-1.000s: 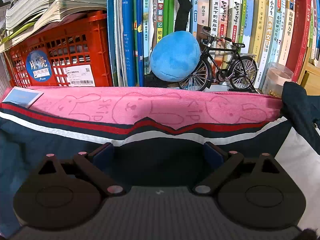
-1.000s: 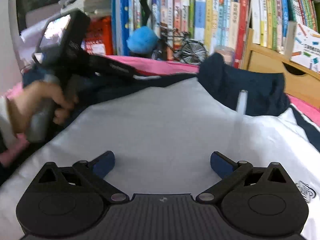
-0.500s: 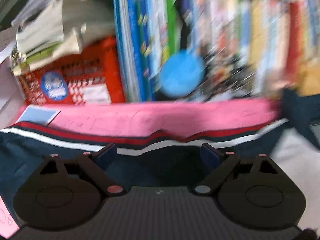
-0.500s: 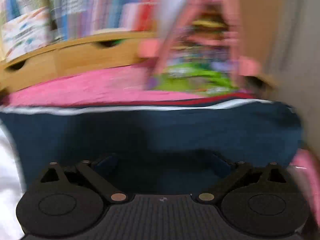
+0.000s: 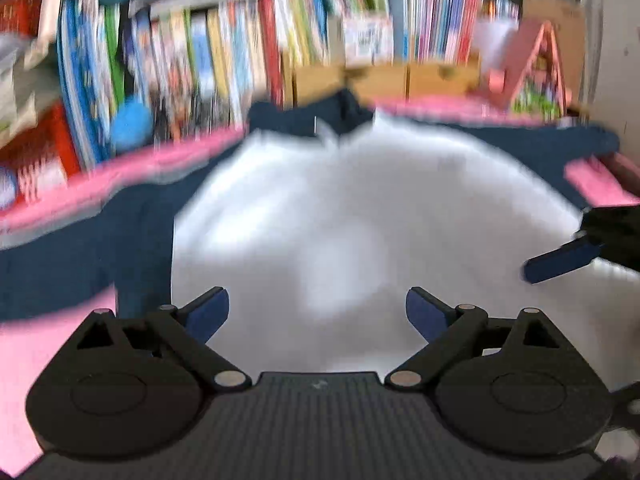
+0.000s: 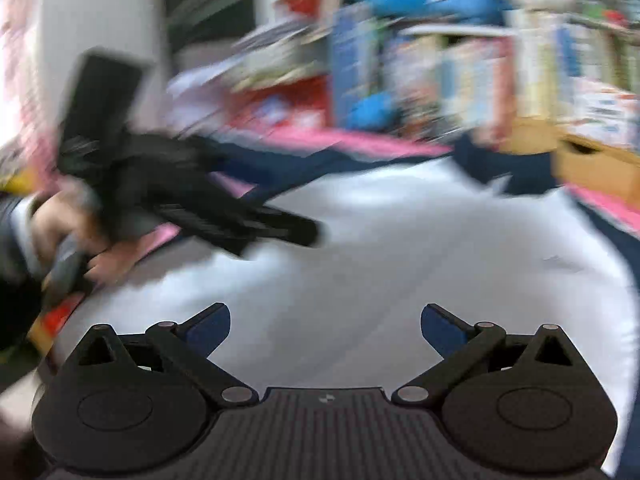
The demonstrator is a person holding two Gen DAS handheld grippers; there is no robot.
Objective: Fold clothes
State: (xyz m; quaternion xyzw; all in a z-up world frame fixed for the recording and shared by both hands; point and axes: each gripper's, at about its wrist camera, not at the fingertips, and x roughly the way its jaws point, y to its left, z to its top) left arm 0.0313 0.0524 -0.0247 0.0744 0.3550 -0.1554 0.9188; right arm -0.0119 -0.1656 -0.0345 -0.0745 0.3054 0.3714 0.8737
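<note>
Both wrist views low over white garment [image 5: 340,220], facing bookshelf [image 5: 240,52]

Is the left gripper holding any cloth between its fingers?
No, the left gripper is open, and its blue fingers stand wide apart above the white garment with nothing between them.

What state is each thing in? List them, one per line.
left hand-held gripper: open, empty, over the white panel.
right hand-held gripper: open, empty.
jacket: spread flat on the pink cloth, white panel up, not yet folded.
wooden drawers: look shut; blurred.
</note>
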